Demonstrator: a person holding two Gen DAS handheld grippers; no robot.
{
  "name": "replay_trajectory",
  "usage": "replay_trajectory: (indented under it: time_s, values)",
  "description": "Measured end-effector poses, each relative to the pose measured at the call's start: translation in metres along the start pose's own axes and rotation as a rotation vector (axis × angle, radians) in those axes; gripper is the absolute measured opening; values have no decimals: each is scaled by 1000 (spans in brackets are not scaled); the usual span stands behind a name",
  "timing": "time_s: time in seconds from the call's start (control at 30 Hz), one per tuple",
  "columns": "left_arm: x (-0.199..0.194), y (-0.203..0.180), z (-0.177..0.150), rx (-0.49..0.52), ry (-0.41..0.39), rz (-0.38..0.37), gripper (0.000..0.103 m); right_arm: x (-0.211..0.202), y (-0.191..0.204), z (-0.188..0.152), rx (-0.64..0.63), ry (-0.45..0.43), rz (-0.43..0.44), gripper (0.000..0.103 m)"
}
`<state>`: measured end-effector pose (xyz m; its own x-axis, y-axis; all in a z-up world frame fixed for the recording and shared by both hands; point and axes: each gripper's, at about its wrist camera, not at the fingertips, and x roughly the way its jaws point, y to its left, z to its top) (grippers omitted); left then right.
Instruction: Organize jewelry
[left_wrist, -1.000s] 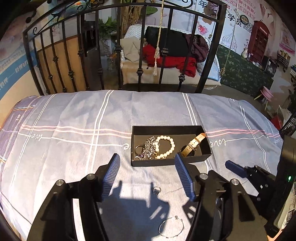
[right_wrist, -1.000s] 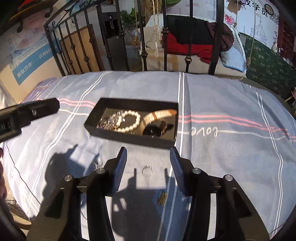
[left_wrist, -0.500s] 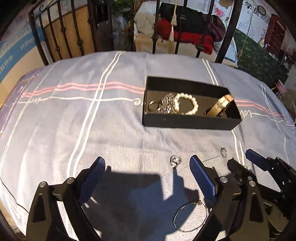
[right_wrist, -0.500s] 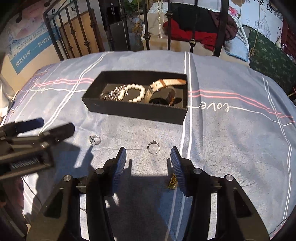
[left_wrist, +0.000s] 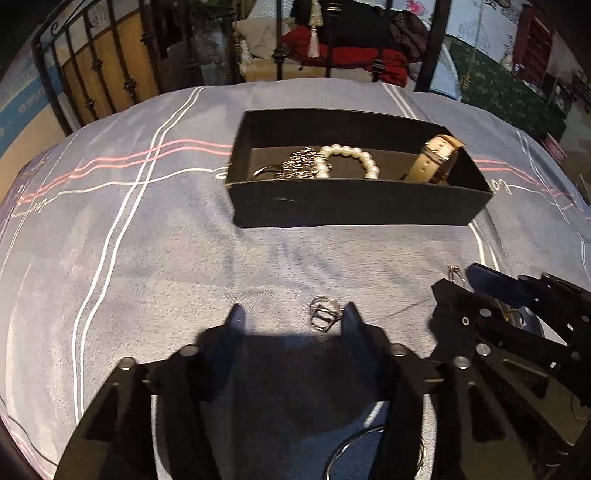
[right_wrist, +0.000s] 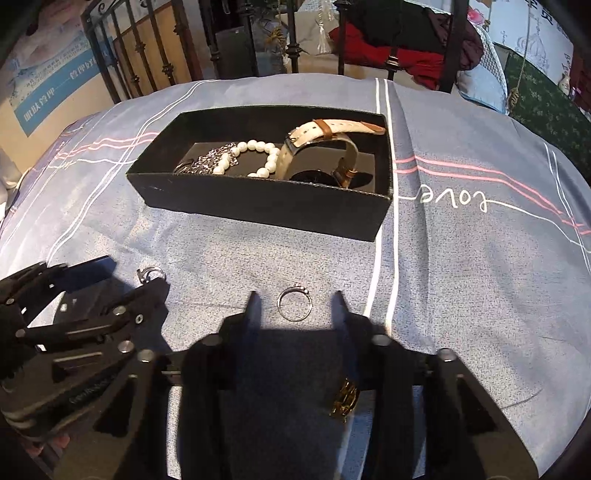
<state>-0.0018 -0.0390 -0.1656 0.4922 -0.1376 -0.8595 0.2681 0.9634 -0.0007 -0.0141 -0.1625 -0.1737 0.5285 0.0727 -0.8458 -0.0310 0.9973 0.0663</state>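
Note:
A black box (left_wrist: 354, 201) (right_wrist: 258, 201) on the bed holds a pearl bracelet (left_wrist: 351, 158), a silver chain and a tan-strap watch (right_wrist: 325, 136). My left gripper (left_wrist: 293, 317) is open and low over the sheet, with a silver double ring (left_wrist: 323, 315) just inside its right fingertip. My right gripper (right_wrist: 295, 304) is open and low, with a thin silver ring (right_wrist: 294, 303) lying between its fingertips. A thin bangle (left_wrist: 354, 454) lies under the left gripper's body. A gold piece (right_wrist: 345, 400) lies under the right one.
The bed has a grey-blue sheet (left_wrist: 147, 258) with white and pink lines. A black iron bed rail (left_wrist: 110, 74) stands behind it. The right gripper shows at the right of the left wrist view (left_wrist: 517, 325); the left gripper (right_wrist: 74, 314) shows at left in the right wrist view.
Both grippers have dropped low to the sheet and moved forward. Each ring now lies between or at the fingertips. Both stay open.

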Motion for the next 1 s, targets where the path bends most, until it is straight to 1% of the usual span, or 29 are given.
replay_trajectory:
  time_s: [0.03,0.07,0.1,0.17,0.3,0.43,0.57,0.63,0.7,0.8,0.9,1.0]
  values:
    - [-1,-4,-1,20,-7,-12,25,0,2,0,-6,2,1,18]
    - [-2,-7,-1,28,-11,-13,19,-2,3,1,-5,4,4,12]
    - [-3,-7,-1,25,-13,-18,17,-3,3,1,-5,6,5,7]
    - [-6,-1,-1,-1,-13,-42,17,-5,2,1,8,4,8,3]
    - [-25,8,3,-21,-51,-50,17,-19,-1,3,28,-23,29,3]
    - [-50,15,19,-39,-110,-65,17,-38,0,16,28,-70,39,3]
    - [-72,11,53,-26,-191,-68,17,-58,1,45,16,-125,46,3]
    - [-74,8,71,-16,-210,-59,17,-62,0,65,12,-149,42,3]
    - [-71,6,87,-3,-218,-44,17,-62,-1,81,12,-158,36,3]
    - [-59,6,103,7,-208,-33,17,-53,-5,98,21,-145,35,3]
    - [-46,5,113,12,-190,-28,17,-38,-9,108,29,-121,27,3]
    - [-36,4,116,18,-167,-19,17,-26,-12,111,34,-104,20,3]
